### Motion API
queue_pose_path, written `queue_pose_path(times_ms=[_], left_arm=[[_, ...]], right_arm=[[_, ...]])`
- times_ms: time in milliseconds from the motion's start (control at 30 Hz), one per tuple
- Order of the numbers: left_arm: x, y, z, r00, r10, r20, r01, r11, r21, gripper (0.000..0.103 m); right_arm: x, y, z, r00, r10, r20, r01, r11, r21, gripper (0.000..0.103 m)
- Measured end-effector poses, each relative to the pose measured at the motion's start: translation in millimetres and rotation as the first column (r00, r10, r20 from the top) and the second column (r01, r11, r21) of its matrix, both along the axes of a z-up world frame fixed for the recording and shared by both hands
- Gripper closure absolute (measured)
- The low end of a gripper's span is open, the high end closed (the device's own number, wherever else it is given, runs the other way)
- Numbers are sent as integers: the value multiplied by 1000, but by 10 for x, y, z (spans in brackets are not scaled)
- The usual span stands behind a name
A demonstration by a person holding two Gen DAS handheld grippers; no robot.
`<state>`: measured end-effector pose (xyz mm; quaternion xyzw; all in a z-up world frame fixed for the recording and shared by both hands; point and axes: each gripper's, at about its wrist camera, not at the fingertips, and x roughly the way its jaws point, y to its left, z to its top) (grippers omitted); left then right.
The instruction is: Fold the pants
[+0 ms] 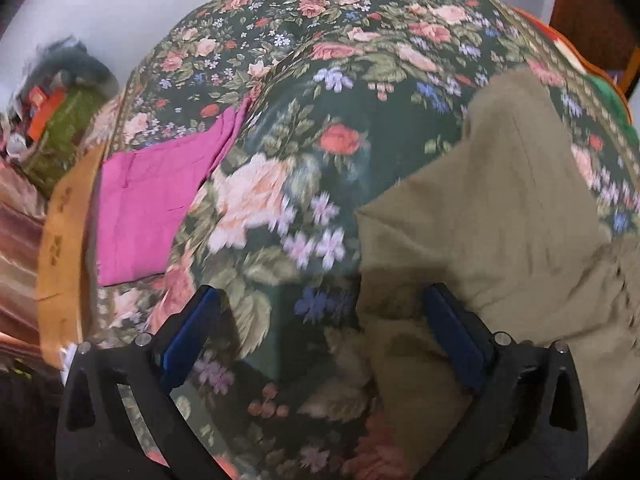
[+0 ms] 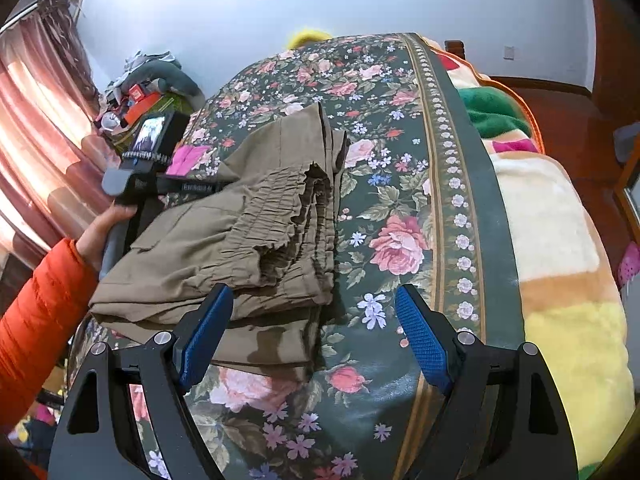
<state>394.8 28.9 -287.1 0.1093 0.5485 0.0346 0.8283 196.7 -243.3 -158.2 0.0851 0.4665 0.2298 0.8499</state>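
Olive-brown pants (image 2: 240, 232) lie folded in a thick stack on the floral bedspread (image 2: 392, 168), elastic waistband facing right. In the left wrist view the pants (image 1: 492, 208) fill the right side. My left gripper (image 1: 320, 312) is open and empty, its right finger over the pants' left edge. It also shows in the right wrist view (image 2: 160, 160), held by a hand in an orange sleeve at the pants' far left. My right gripper (image 2: 316, 316) is open and empty just above the stack's near right corner.
A pink folded cloth (image 1: 152, 208) lies on the bed's left side. A striped fleece blanket (image 2: 552, 240) covers the bed's right edge. Clutter (image 2: 140, 92) and pink curtains (image 2: 36, 128) stand at the left. A wooden bed frame (image 1: 64, 248) edges the left.
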Motion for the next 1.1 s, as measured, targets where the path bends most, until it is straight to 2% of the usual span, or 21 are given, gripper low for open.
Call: queue_pose_path(times_ms=[133, 300, 500, 633, 767, 867, 900, 967, 1000, 1100], left_arm=[[-225, 107, 25, 1000, 10, -17, -9, 1000, 28, 0], [-621, 278, 106, 999, 38, -28, -38, 999, 8, 0], [-1235, 367, 298, 998, 69, 15, -69, 998, -9, 0], [-1658, 366, 397, 993, 103, 55, -98, 992, -85, 0], [-1885, 377, 457, 986, 152, 75, -137, 975, -176, 0], [-1945, 415, 462, 982, 168, 85, -147, 966, -211, 0], [-1954, 436, 468, 981, 171, 89, -149, 966, -212, 0], [-1976, 492, 478, 979, 180, 99, -158, 968, -193, 3], [-1999, 522, 485, 977, 182, 108, -162, 972, -172, 8], [-2081, 642, 478, 975, 185, 127, -168, 976, -137, 11]], right_arm=[[-50, 52, 86, 999, 17, 27, -18, 1000, 6, 22], [-138, 142, 167, 997, 48, 55, -48, 999, -3, 22], [-217, 212, 161, 995, 72, 63, -71, 997, -28, 22], [-210, 234, 79, 996, 73, 50, -71, 996, -48, 22], [-141, 233, -31, 998, 59, 27, -58, 997, -57, 22], [-78, 202, -126, 999, 36, 1, -36, 999, -39, 22], [-54, 194, -165, 999, 33, -13, -34, 999, -35, 24], [-19, 187, -248, 998, 44, -42, -45, 999, -24, 35], [-28, 194, -267, 997, 63, -51, -63, 998, -13, 46], [-88, 242, -290, 995, 94, -33, -95, 994, -46, 49]])
